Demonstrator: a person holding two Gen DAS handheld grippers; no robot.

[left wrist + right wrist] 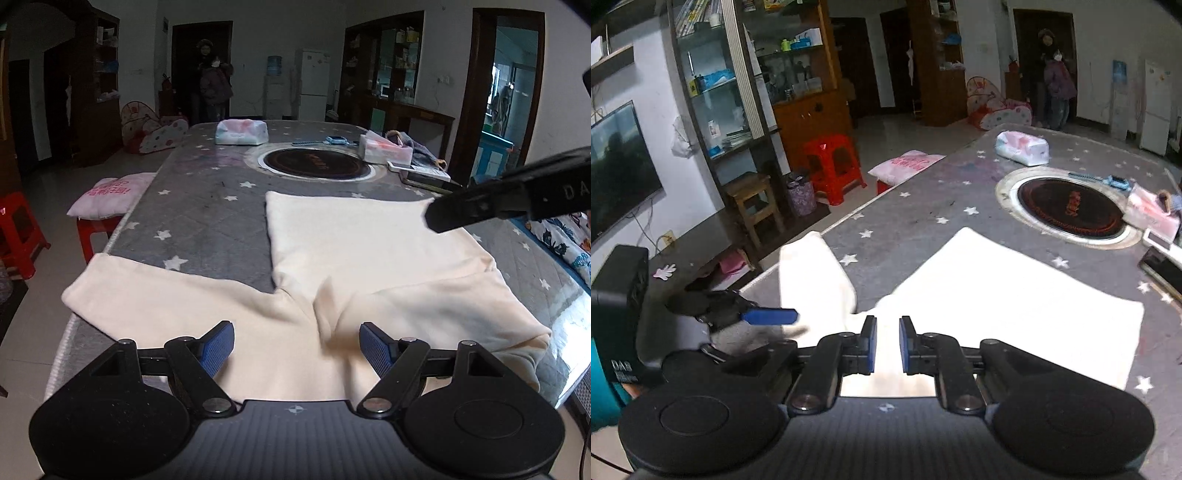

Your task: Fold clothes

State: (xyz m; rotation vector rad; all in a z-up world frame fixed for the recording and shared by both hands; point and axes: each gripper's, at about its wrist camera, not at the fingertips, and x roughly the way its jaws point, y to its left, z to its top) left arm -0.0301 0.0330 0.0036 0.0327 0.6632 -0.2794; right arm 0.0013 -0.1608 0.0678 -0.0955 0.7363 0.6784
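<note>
A cream long-sleeved garment (pixel 369 236) lies flat on the grey star-patterned table (pixel 207 221). One sleeve (pixel 147 291) stretches out to the left edge; the other sleeve (pixel 443 306) is folded in over the near right part. My left gripper (pixel 297 345) hovers open and wide above the garment's near middle, with nothing between its blue pads. My right gripper (pixel 887 343) hangs over the garment (pixel 1015 306) with a narrow gap between its pads and no cloth pinched. In the left wrist view the right gripper (pixel 434 218) reaches in over the garment's far right corner.
A round black hob (pixel 317 164) sits in the table's middle. Beyond it lie a tissue pack (pixel 242 132), a pink box (pixel 386 147) and a phone. Red stools (pixel 18 236) and a pink cushion (pixel 110 195) stand left of the table. Two people (pixel 212 81) stand at the far doorway.
</note>
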